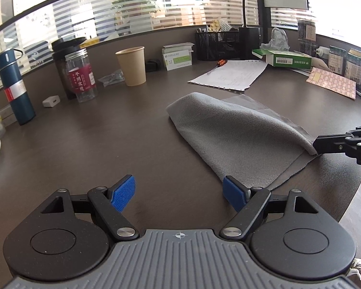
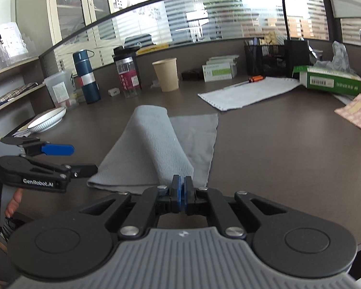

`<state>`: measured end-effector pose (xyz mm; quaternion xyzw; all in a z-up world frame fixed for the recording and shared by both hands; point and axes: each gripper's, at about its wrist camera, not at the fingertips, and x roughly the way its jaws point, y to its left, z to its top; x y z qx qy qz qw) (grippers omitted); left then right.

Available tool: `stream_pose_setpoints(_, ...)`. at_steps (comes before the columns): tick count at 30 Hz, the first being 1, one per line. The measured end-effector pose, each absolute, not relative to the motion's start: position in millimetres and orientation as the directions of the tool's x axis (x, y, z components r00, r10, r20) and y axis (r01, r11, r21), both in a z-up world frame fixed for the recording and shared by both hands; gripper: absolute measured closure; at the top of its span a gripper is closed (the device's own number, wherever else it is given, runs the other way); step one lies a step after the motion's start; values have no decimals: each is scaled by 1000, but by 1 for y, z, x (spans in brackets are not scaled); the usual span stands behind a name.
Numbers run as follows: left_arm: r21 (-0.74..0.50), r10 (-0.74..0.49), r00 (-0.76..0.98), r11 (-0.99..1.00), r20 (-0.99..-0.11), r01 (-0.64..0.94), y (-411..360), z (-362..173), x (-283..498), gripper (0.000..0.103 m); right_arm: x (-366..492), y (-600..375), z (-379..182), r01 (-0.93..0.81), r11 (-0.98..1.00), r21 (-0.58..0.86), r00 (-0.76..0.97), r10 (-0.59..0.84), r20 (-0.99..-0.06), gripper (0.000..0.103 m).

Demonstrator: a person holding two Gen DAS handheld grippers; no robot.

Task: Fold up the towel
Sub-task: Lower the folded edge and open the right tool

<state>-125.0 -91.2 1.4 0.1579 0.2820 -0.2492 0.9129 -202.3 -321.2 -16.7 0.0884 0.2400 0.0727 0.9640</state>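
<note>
**Right gripper pinches a raised towel corner; left gripper waits spread beside it**

The grey towel [image 1: 228,130] lies on the dark worktop [image 1: 96,132], partly doubled over: one layer rests flat while an upper flap rises in a soft hump toward the near edge. The right gripper [image 2: 181,190] has its blue-padded fingers pressed together on the near corner of that flap, lifting it off the flat layer beneath. In the left wrist view this gripper enters from the right edge, meeting the towel at its raised tip.

The left gripper [image 1: 179,191] hovers just beside the towel's left edge, its fingers [image 1: 124,192] spread wide with nothing between them; the right-hand pad sits close to the towel's near corner, contact unclear.

Behind the towel stand a paper cup [image 1: 132,65], a clear jar with a red label [image 1: 80,75], a blue flask [image 1: 14,86] and a perforated paper sheet [image 1: 231,73]. A white dish [image 2: 48,119] sits toward the left in the right wrist view.
</note>
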Motion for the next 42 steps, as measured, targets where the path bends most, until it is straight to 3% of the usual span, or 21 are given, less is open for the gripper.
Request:
stream_pose_setpoints(11, 136, -399, 737, 825, -546, 548, -93, 19, -122, 18, -204, -338, 6, -83, 977, 195, 910, 154, -385, 93)
stream_pose_setpoints(27, 137, -452, 683, 770, -574, 624, -117, 3, -139, 21, -204, -315, -4, -164, 968, 188, 879, 230, -417, 92)
stream_pose_setpoints(33, 128, -463, 674, 763, -576, 634, -116, 3, -142, 26, -204, -301, 0, -206, 964, 165, 877, 257, -406, 79)
stream_pose_setpoints(42, 118, -411, 723, 822, -556, 557, -87, 11, -139, 27, -182, -280, -7, -228, 966, 123, 864, 259, -433, 79)
